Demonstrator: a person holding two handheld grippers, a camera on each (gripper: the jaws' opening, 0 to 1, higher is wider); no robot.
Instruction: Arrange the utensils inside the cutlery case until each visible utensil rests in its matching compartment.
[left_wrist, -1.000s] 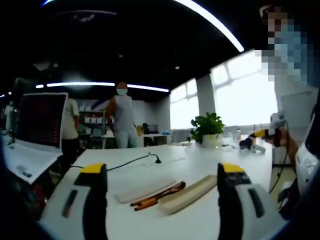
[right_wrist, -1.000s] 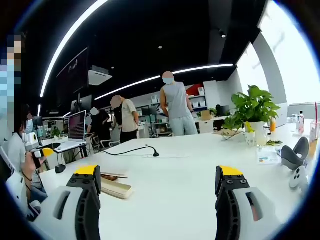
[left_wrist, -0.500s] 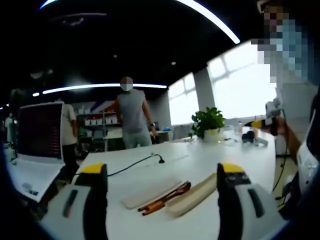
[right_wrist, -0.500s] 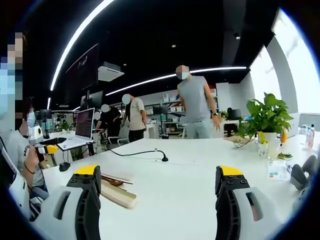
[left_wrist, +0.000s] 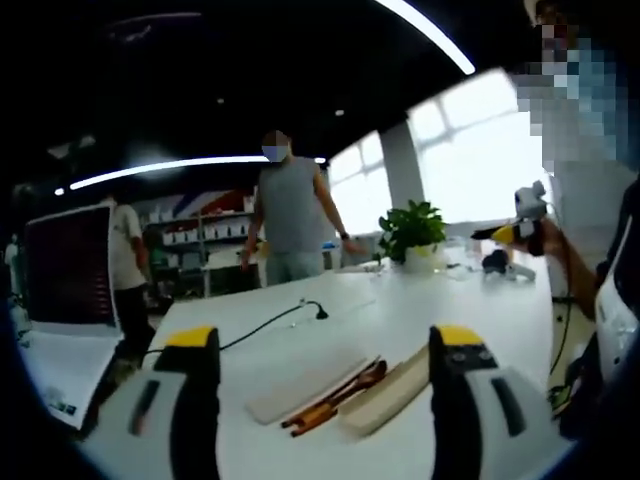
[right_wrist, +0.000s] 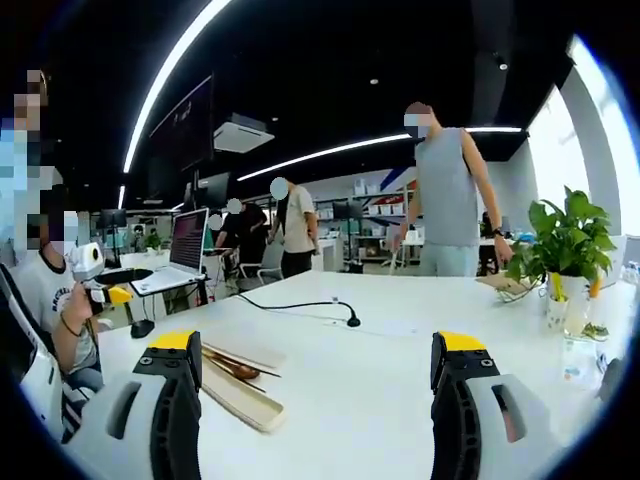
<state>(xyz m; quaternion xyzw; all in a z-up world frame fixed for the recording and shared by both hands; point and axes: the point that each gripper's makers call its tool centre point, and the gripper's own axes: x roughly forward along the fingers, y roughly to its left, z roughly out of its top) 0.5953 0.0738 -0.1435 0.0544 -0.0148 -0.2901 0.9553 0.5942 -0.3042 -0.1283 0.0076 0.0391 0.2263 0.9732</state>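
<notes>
Cutlery case (left_wrist: 385, 390) lies open on the white table (left_wrist: 480, 320) ahead of my left gripper (left_wrist: 325, 345): a long, shallow, pale cream tray with rounded ends and a smooth matte look. Beside it, apart by a narrow gap, lies its flat lid (left_wrist: 305, 385), the same pale colour and the same long shape. Between the two rest the wooden utensils (left_wrist: 335, 395), slim, brown and glossy, lying on the tabletop alongside the tray rather than in it; I cannot tell how many there are, though one has a rounded spoon-like end.

In the right gripper view the same set sits low at the left, near my left-hand jaw: case (right_wrist: 240, 400), lid (right_wrist: 245, 352) and dark utensils (right_wrist: 235, 367) between them.

Both of my grippers hang above the table with nothing between their jaws. The left one's grey, yellow-tipped fingers (left_wrist: 195, 340) stand wide apart, and the right gripper (right_wrist: 325, 345) is spread just as wide.

Farther off, a thin black cable (left_wrist: 270, 320) curves over the tabletop. A leafy green potted plant (left_wrist: 412, 235) stands in a white pot near the bright windows. An open laptop (right_wrist: 180, 255) sits on a desk at the left, and several people stand in the room behind the table.
</notes>
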